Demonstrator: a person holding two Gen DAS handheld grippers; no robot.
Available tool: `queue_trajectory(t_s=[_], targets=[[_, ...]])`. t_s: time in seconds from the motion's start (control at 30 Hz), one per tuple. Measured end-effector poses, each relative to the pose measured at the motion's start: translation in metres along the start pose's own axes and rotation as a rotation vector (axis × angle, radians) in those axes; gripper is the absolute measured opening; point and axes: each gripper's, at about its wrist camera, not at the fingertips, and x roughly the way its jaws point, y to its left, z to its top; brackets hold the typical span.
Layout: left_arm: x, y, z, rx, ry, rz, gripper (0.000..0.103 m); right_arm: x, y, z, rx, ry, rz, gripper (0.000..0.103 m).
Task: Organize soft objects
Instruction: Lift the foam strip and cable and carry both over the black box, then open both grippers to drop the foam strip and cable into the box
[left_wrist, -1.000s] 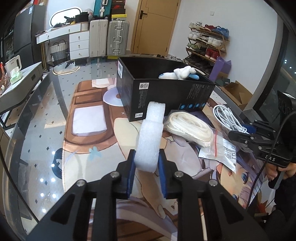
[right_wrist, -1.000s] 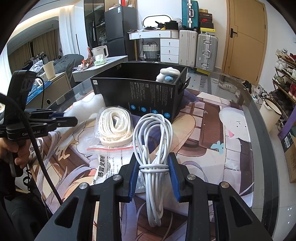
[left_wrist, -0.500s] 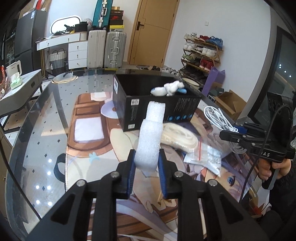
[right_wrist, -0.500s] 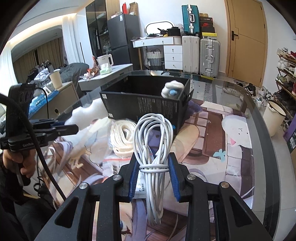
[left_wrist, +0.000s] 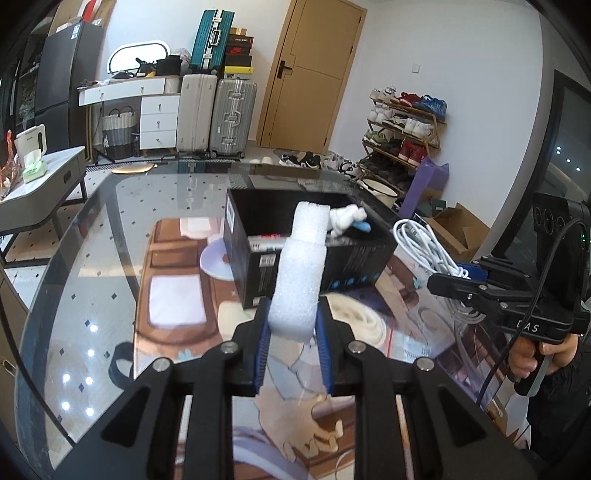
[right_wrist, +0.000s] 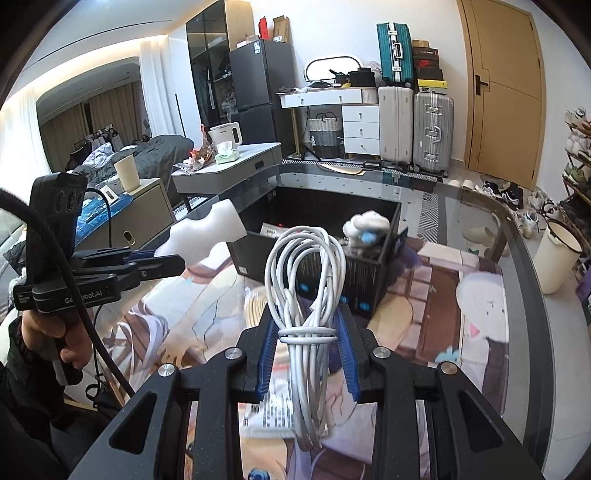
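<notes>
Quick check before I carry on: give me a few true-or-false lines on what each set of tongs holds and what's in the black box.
1. The left tongs grip a white foam strip. True.
2. The right tongs are empty. False: they clamp a bundled white cable.
3. The plush toy sits in the black box. True.
4. The bagged white rope is in the box. False: it lies on the table.

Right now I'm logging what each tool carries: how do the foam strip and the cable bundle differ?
The foam strip is one thick, bent white piece; the cable bundle is thin white cord, looped and wrapped at its middle. Foam sits in the left tool, cable in the right tool. Both are clamped above the table.
</notes>
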Motion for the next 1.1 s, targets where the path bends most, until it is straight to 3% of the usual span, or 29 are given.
queue_trajectory(t_s=[0.57,1.1], targets=[[0.042,-0.006,0.042,0.017,0.0,0.067,0.021,0.019,-0.012,0.052,0.008,-0.02,0.023,0.031],[0.091,0.001,0.064,0.022,0.05,0.119,0.021,0.076,-0.009,0.083,-0.05,0.058,-0.012,0.031]])
